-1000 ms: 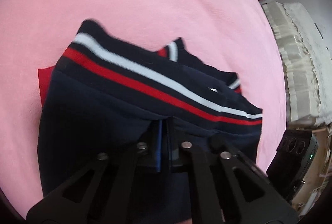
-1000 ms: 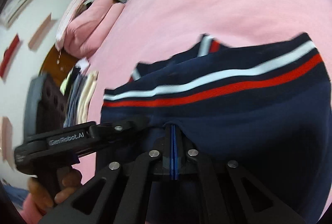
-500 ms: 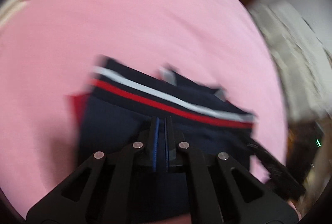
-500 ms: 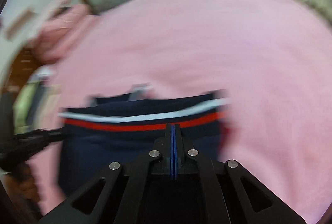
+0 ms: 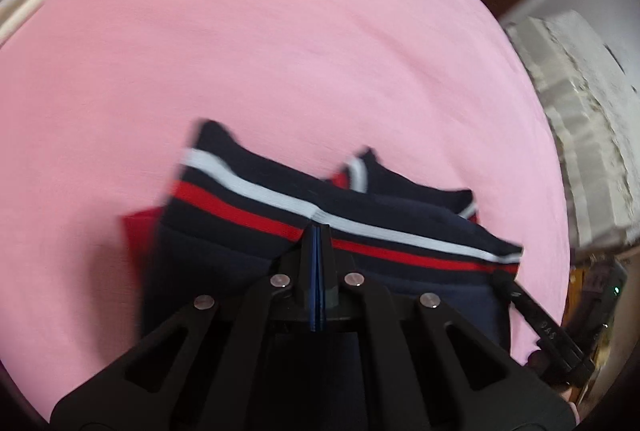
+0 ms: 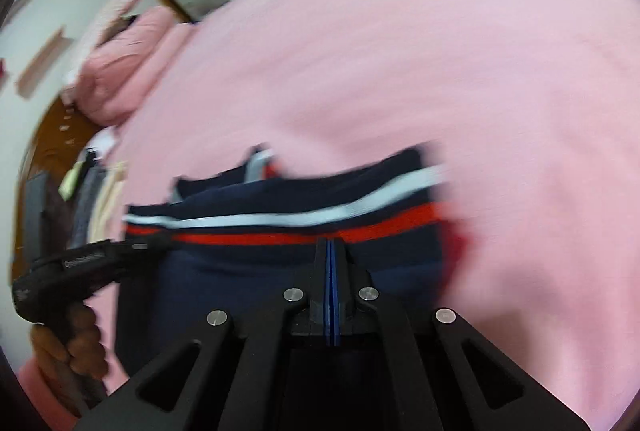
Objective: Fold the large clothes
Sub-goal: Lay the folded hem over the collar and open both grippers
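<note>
Folding well at this stage looks to depend on keeping both ends of the lifted edge level and taut, so the stripes land square on the layer beneath.

From the left wrist view, the navy knitted garment with a white and a red stripe (image 5: 248, 231) lies folded on the pink bed cover (image 5: 280, 43), a red panel showing at its left edge. The left black two-finger gripper (image 5: 316, 231) has its jaws pressed fully together over the striped band; whether cloth is pinched between them cannot be told. The right black two-finger gripper (image 5: 506, 277) reaches the garment's right end.

From the right wrist view, the right gripper's jaws are likewise shut tight at the red stripe, any pinch hidden. The person's left hand (image 6: 68, 347) grips the other tool's handle at the garment's left end.
</note>
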The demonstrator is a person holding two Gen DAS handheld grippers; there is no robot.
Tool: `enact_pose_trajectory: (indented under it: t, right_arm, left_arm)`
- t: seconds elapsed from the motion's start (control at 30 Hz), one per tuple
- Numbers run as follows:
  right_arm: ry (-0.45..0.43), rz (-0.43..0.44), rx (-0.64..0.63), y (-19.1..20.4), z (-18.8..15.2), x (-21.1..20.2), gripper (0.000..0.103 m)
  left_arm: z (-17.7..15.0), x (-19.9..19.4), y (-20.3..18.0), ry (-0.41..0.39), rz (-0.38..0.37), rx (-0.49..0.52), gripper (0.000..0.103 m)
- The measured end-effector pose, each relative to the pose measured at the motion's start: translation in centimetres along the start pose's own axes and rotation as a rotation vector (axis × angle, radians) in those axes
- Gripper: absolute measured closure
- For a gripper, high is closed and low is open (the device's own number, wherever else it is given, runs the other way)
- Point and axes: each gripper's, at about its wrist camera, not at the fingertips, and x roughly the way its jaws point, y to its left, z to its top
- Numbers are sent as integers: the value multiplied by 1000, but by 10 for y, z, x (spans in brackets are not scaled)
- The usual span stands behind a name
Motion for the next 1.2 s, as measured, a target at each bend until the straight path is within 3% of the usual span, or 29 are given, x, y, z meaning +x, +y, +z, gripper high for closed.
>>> enact_pose_trajectory:
  t: [0.07, 0.13, 0.2, 0.27, 0.33, 0.37, 0.4, 0.47, 0.5, 0.63, 0.67, 0.73, 0.77, 0.83, 0.9, 0.97, 1.03, 1.07, 1.1, 1.13, 1.2]
  right_arm:
    - [-39, -148, -16, 4, 1, -13, 103]
    - [-49, -168, -58, 20, 0, -21, 103]
    - [-49, -32, -85, 46, -3, -24, 103]
    - [44, 184, -19, 67, -16, -12, 103]
    - [185, 219, 11, 78, -32, 6, 103]
    - [211, 179, -7, 82, -40, 15, 103]
    - [193, 161, -18, 82, -44, 15, 103]
    - [163, 131, 7, 67, -44, 9, 103]
    - [145, 102, 40, 49, -43, 2, 103]
    - [109, 81, 138, 0, -37, -24, 103]
    - [97, 16, 94, 3, -35, -31, 103]
    - [77, -131, -28, 19, -31, -40, 103]
    - [78, -124, -46, 31, -29, -40, 101]
    - [130, 85, -7, 51, -30, -36, 101]
    - [185, 228, 57, 60, -38, -25, 101]
    - [268, 235, 63, 67, -62, -6, 101]
    - [291, 169, 8, 70, -76, 3, 101]
    - [280, 160, 29, 62, -80, 2, 101]
    - [276, 172, 65, 56, -82, 1, 101]
    - [274, 187, 116, 43, -84, -2, 103]
    - [281, 238, 150, 15, -87, -13, 103]
  left_arm:
    - [7, -9, 11, 8, -8, -27, 102]
    - [4, -15, -1, 24, 12, 29, 102]
    - [-5, -20, -16, 55, -19, 116, 102]
    - [-14, -21, -27, 106, -56, 154, 102]
    - [-23, -13, -28, 164, -18, 141, 102]
    - [-27, -9, -23, 174, 59, 146, 102]
    - [-30, -11, -18, 166, 74, 147, 102]
    - [-31, -18, 0, 128, 28, 80, 102]
    - [-33, -20, 7, 105, 76, 56, 102]
    - [-32, -27, 33, 122, -18, -55, 102]
    - [-30, -30, 31, 116, 38, -32, 102]
    - [-31, -36, 22, 96, 61, 29, 102]
    - [-33, -40, 16, 94, 24, 44, 102]
    - [-44, -46, 4, 135, -121, 49, 102]
    - [-59, -42, -11, 199, -193, 49, 102]
    - [-77, -29, -22, 261, -168, 76, 102]
    - [-92, -17, -24, 277, -1, 131, 102]
    - [-94, -15, -18, 268, 45, 137, 102]
    - [-95, -18, -4, 255, -8, 101, 102]
    - [-95, -21, 3, 247, -14, 77, 102]
    - [-95, -30, 24, 236, 42, 75, 102]
